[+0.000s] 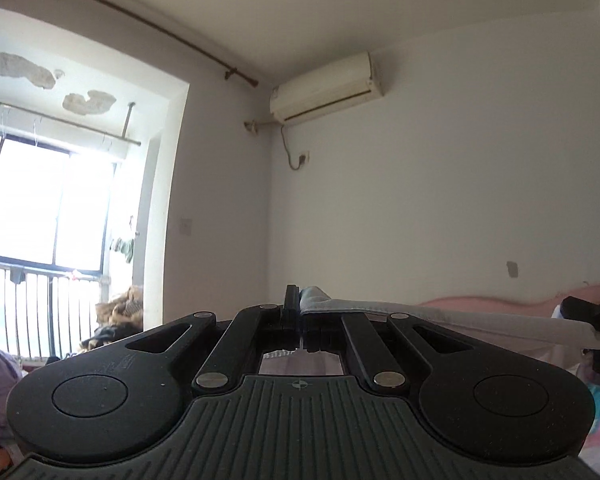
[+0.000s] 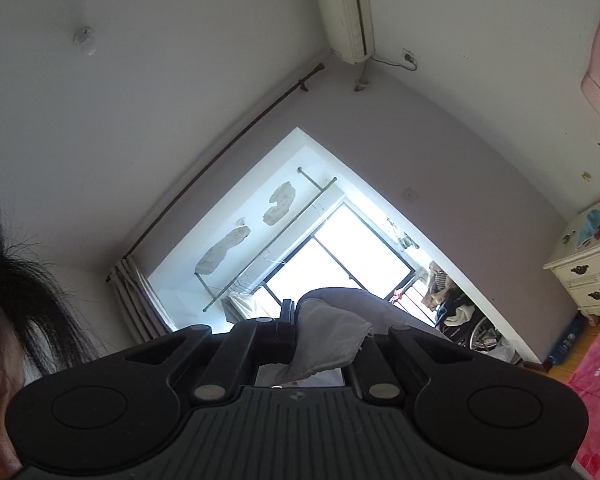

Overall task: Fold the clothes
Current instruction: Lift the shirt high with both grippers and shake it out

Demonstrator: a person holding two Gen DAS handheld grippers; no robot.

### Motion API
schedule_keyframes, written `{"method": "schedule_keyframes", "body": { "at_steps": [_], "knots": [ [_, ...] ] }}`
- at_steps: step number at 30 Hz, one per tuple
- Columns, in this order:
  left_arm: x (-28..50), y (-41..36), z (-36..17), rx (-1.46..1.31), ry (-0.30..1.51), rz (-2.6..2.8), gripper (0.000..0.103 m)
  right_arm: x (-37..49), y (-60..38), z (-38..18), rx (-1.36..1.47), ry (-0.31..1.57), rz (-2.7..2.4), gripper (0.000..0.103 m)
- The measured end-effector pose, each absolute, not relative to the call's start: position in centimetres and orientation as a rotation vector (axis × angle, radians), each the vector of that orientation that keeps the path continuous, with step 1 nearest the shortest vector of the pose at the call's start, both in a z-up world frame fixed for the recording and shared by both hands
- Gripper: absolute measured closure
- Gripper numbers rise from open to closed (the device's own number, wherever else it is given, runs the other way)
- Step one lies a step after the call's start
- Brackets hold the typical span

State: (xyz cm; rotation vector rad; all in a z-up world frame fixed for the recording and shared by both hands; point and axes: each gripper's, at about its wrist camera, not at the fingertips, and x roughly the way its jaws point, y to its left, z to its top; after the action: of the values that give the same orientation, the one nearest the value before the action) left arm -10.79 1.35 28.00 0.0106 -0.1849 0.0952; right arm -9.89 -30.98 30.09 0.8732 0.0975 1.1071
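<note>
The room fills both views: pale walls and ceiling, a bright window [image 1: 48,208] with a railing below it, and a curtain rod [image 1: 132,20] running along the ceiling edge. A white air conditioner [image 1: 326,88] hangs high on the wall beside the corner. In the right wrist view a cream chest of drawers [image 2: 584,276] stands by the wall, next to a pink bedspread [image 2: 596,364], and dark hair [image 2: 24,304] of the person shows at the left edge.

The pale grey garment [image 1: 440,316] is held up in the air, stretched taut in a long band from the left tongs [image 1: 296,302] toward the right edge of that view, where dark gear meets its far end. The left tongs are pressed together on the garment's edge. The right tongs [image 2: 294,312] also pinch the garment [image 2: 328,340], nearly closed, with a bunch of cloth draping over one side of their frame.
</note>
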Motion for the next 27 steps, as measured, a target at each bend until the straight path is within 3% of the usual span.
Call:
{"method": "schedule_keyframes", "body": {
  "at_steps": [7,12,27],
  "knots": [
    [-12.1,-0.8,29.3,0.071,-0.300,0.099,0.103,-10.6,-31.4,29.4,0.878,0.107,1.109,0.097],
    [-10.8,-1.3,28.5,0.080,-0.271,0.101,0.103,-8.7,-31.3,26.5,0.892,0.162,1.050,0.097],
    [9.0,-0.3,20.2,0.043,0.006,0.138,0.103,6.9,-27.9,16.6,0.897,0.342,0.798,0.097]
  ]
}}
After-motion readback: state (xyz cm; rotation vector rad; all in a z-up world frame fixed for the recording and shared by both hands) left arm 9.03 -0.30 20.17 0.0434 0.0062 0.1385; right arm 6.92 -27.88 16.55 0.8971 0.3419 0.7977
